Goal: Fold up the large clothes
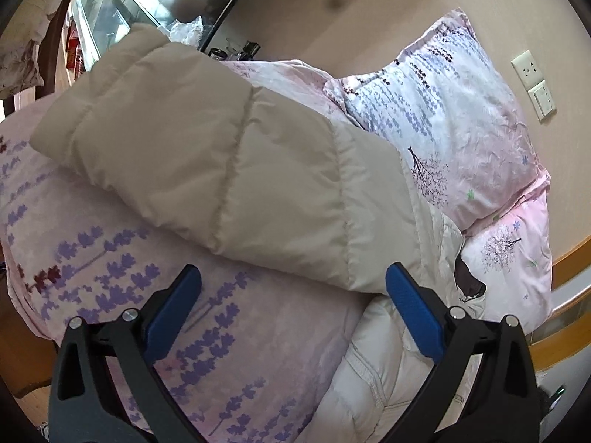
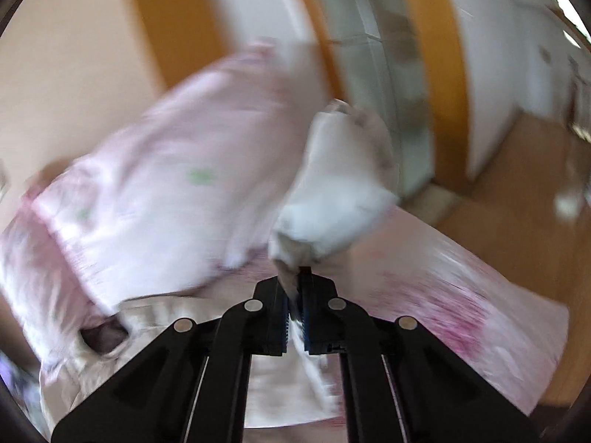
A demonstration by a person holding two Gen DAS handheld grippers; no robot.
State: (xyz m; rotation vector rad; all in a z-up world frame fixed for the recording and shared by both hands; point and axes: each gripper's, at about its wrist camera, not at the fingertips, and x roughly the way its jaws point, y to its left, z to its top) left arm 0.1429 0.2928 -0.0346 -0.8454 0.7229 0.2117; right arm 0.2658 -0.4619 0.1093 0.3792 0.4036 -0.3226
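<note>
A beige quilted down jacket (image 1: 221, 162) lies on the bed, one padded part folded across the middle of the left wrist view, with its paler lining (image 1: 391, 361) at lower right. My left gripper (image 1: 293, 288) is open and empty, just short of the folded edge. In the blurred right wrist view my right gripper (image 2: 295, 288) is shut on a fold of the jacket's white and beige fabric (image 2: 340, 184), which stands up above the fingers. More of the jacket (image 2: 177, 317) lies below left.
The bed has a pink sheet with purple flowers (image 1: 122, 288) and pink floral pillows (image 1: 454, 110), also in the right wrist view (image 2: 159, 170). A wall with a socket (image 1: 532, 81) is behind. A glass cabinet (image 1: 110, 11) stands far left. Wooden floor (image 2: 517, 203) lies beyond the bed.
</note>
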